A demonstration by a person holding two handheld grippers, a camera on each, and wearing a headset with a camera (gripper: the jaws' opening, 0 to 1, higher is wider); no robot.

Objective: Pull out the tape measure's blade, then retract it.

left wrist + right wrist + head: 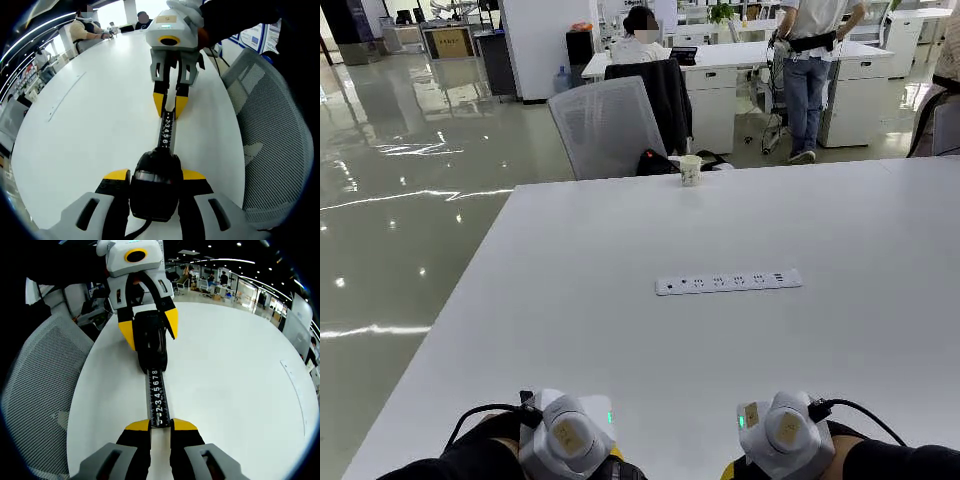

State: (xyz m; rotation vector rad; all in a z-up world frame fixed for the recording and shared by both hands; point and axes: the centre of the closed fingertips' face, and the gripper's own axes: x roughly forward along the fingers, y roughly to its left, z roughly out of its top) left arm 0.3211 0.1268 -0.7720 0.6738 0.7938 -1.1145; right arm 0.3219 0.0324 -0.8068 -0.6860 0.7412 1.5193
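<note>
Your left hand-held gripper [155,176] squeezes the tape measure [151,347] over the counter [235,370]. Your right hand-held gripper [160,426] pinches the tip of the blade [156,397]. Pull them apart slow and straight, and hold tight.

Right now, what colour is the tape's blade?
The blade is black with white numbers; right gripper view.

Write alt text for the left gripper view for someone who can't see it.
The left gripper clamps a black tape measure over a white table. Its numbered blade runs a short way out to the right gripper, which pinches its tip. A grey mesh chair stands beside the table.
</note>
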